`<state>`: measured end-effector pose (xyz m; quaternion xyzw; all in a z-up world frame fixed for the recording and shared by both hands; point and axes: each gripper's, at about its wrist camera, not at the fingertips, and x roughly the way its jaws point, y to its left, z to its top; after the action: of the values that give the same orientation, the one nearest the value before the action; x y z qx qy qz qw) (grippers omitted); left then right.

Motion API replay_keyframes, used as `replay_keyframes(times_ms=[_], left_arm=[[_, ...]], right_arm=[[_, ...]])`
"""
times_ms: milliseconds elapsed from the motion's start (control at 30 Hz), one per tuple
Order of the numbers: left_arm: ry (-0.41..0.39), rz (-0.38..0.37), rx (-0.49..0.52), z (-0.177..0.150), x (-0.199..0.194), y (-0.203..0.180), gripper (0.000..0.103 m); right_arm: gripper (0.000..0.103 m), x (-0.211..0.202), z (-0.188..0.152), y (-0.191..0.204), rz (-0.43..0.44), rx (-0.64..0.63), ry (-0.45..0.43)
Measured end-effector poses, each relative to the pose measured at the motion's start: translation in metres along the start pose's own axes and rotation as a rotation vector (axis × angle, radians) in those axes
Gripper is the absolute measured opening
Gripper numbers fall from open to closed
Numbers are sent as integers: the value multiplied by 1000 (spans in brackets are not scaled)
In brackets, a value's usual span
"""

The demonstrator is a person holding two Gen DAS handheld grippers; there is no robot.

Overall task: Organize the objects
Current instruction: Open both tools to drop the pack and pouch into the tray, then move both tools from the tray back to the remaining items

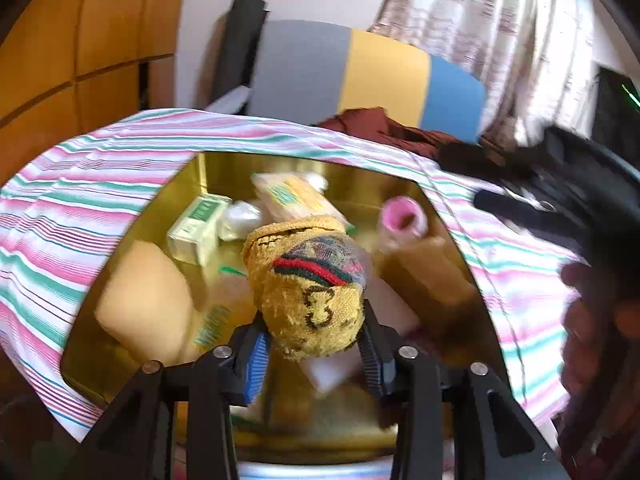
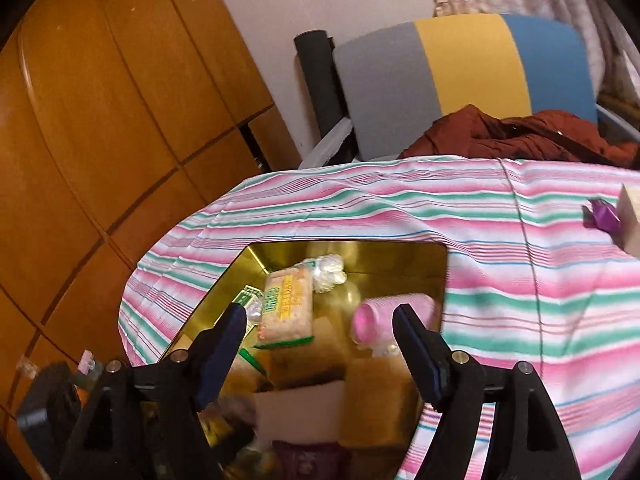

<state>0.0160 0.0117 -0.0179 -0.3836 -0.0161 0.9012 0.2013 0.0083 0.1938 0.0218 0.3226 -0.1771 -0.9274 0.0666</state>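
Two claws angled down over gold tin (image 2: pixel 360 256), left claw (image 1: pixel 314 354) seemingly pinching sock (image 1: pixel 312 280), right claw (image 2: pixel 320 344) spread.

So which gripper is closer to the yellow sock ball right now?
Left. The left gripper has the yellow sock ball between its fingers over the gold tin. The right gripper is open with nothing between its fingers, above the same tin.

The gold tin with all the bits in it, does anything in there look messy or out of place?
Yes. The gold tin is a loose jumble: a snack packet lies slanted, a pink roller is tipped on its side, and boxes overlap. A rolled mustard sock sits between the left hand-held gripper's jaws above the pile.
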Motion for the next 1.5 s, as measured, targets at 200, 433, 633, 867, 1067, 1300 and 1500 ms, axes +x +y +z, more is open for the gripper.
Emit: replay_keyframes(times_ms=[200,433,633,867,1067,1300,1500], left_arm=[[-65,88,-76,15,-6,16,74],[-232,72,-210,14,-43,38,76],[-221,51,-203,14,-43,29,76],[-173,-14,-106,8,-36,-9,76],[-127,-81,-52,5,-31,-41,76],[-80,-160,54,5,-25,-87,76],[-12,-225,150,2,-12,-128,76]], right_arm=[[76,-9,-3,-13,-6,27,-6],[76,-19,-9,-28,-30,44,-15],[76,-25,-13,-40,-50,59,-20],[76,-37,-13,-63,-98,74,-37],[76,-45,-12,-90,-191,90,-32],[77,-49,-16,-135,-303,132,0],[78,-56,-24,-180,-378,184,13]])
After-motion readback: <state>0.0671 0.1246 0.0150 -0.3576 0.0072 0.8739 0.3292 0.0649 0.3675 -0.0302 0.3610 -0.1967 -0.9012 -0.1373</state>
